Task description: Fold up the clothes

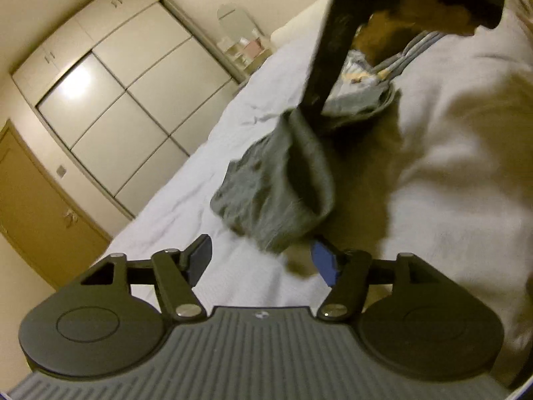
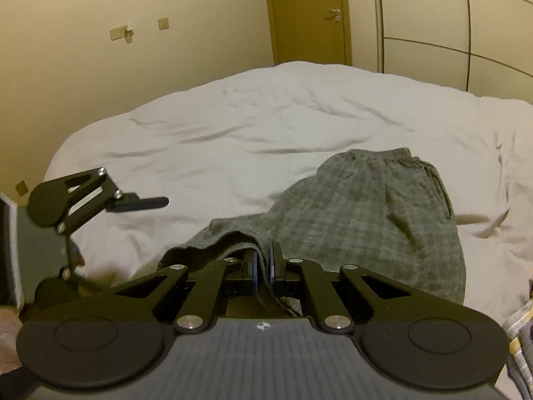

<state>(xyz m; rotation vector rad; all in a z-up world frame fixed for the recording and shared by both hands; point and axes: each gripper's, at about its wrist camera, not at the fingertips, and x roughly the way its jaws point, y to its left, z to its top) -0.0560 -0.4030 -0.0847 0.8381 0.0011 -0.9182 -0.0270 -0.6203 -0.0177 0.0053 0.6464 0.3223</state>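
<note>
Grey checked shorts [image 2: 366, 213] with an elastic waistband lie on the white bed [image 2: 233, 140]. My right gripper [image 2: 263, 266] is shut on their near edge, and the fabric runs between its blue pads. In the left wrist view the same shorts [image 1: 279, 183] hang bunched and blurred from the right gripper's dark finger [image 1: 319, 76], above the sheet. My left gripper [image 1: 263, 260] is open just below the hanging cloth, holding nothing. One of its fingers [image 2: 143, 202] shows at the left of the right wrist view.
A stack of folded clothes [image 1: 366, 76] lies on the bed behind the shorts, also at the right edge [image 2: 519, 350]. A wardrobe [image 1: 116, 100], a wooden door [image 2: 309, 13] and a small dressing table with a mirror [image 1: 240, 33] line the walls.
</note>
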